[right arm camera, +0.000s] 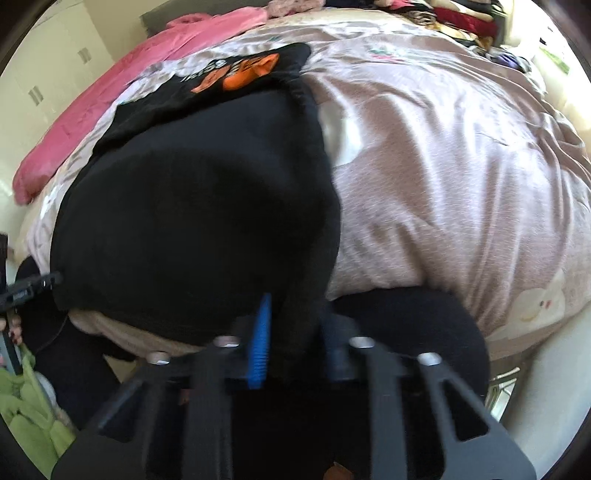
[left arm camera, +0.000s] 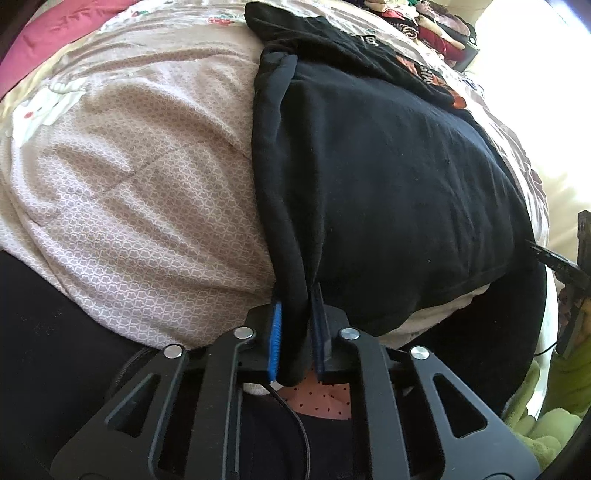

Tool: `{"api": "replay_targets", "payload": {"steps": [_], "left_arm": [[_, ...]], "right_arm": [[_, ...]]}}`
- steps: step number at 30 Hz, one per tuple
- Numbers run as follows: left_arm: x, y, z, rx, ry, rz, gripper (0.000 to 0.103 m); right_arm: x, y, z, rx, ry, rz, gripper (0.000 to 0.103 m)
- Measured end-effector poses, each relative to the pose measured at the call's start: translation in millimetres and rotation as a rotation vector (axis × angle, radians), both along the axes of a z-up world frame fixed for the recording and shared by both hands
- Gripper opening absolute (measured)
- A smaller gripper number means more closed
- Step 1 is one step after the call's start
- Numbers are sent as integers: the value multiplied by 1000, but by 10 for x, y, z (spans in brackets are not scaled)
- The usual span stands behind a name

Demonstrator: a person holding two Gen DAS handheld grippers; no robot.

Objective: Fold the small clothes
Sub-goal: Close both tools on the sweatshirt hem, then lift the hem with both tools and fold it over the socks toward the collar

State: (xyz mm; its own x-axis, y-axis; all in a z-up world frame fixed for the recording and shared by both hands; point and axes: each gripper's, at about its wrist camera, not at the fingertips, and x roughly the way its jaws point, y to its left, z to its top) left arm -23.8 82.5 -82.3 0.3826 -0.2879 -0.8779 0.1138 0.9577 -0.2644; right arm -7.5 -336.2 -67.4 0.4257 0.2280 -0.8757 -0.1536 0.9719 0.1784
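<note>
So the black shirt point(left arm camera: 388, 177) is laid out on the bed point(left arm camera: 129, 184), on top of that pinkish patterned cover, with its near hem hanging right at the bed's edge. The far end has an orange print point(right arm camera: 236, 74) showing, looks like one part is already folded over.

Both grippers are down at the near hem. The left gripper point(left arm camera: 297, 332) has its fingers clamped on the left corner; you can see a bunched roll of black fabric squeezed between the blue pads. The right gripper point(right arm camera: 291, 343) is on the right corner, fingers closed with a wad of cloth between them too, though that view is a bit blurry so I can't say how deep the bite is.

Handling-wise: it's light, floppy cotton-type knit, no stiffness at all, so it'll sag and drape wherever it isn't held. Not slippery, not fragile. Corners of the hem seem like the right spots to grab, since holding both keeps the edge straight. My guess is the next bit is lifting the hem and carrying it toward the printed end. The risk I'd watch is the cover getting pinched along with the shirt, or one corner slipping so the fold goes crooked.

There's a pink blanket point(right arm camera: 92, 110) and a clothes pile point(right arm camera: 461, 18) further back, well clear.
</note>
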Motion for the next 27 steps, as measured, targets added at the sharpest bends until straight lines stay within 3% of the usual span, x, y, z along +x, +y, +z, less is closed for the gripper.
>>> {"api": "replay_targets", "payload": {"steps": [2, 18, 27], "left_arm": [[-27, 15, 58, -5, -19, 1, 5], [-88, 250, 759, -144, -168, 52, 4], [300, 357, 1156, -172, -280, 90, 4]], "right_arm": [[-19, 10, 31, 4, -13, 12, 9], [180, -172, 1062, 234, -312, -6, 8], [529, -157, 1366, 229, -397, -32, 8]]}}
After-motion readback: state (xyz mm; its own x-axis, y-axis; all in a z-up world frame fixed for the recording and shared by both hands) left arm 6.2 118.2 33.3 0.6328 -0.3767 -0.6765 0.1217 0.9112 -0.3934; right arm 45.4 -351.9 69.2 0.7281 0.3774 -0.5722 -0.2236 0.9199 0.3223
